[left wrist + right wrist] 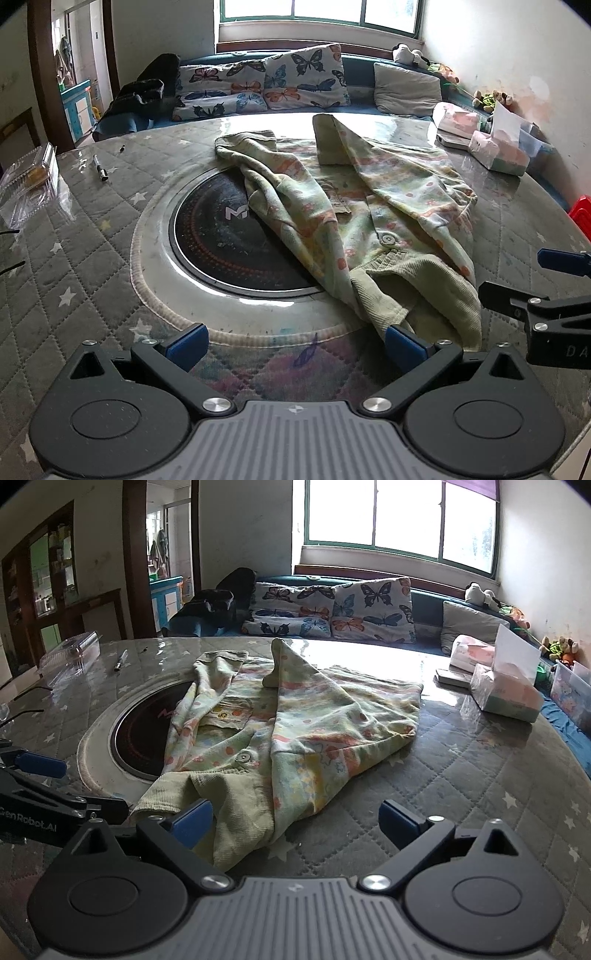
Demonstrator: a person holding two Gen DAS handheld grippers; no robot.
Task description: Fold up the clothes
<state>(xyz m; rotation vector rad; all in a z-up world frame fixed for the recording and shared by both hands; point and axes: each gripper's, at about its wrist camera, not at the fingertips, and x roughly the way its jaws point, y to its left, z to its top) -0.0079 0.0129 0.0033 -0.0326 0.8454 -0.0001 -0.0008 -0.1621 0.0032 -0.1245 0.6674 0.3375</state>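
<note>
- Far left on the round quilted table (pixel 92 236), a clear plastic clamshell box (pixel 33 177) sits at the edge, and a pen (pixel 100 168) lies just right of it.
- Left gripper (pixel 295 345) hovers low over the near rim, blue pads spread wide, nothing between them; its right pad (pixel 404 347) sits at the near hem of the garment.
- Middle of the table, the black induction hob (pixel 229 243) shows in its round recess, its right side covered by cloth.
- There's the task piece: a pale green child's jacket (pixel 295 731) with orange and yellow prints, lying rumpled, both sleeves thrown across the body, one round button (pixel 243 756) showing near the ribbed hem.
- Right gripper (pixel 297 821) is wide open too, empty; its left pad (pixel 192 821) is over the ribbed hem, its right pad over bare quilting.
- Far right, a tissue pack (pixel 506 694) with a white sheet sticking up rests near the table edge.
- Beyond the table, butterfly cushions (pixel 332 609) line a blue sofa under the window.
</note>
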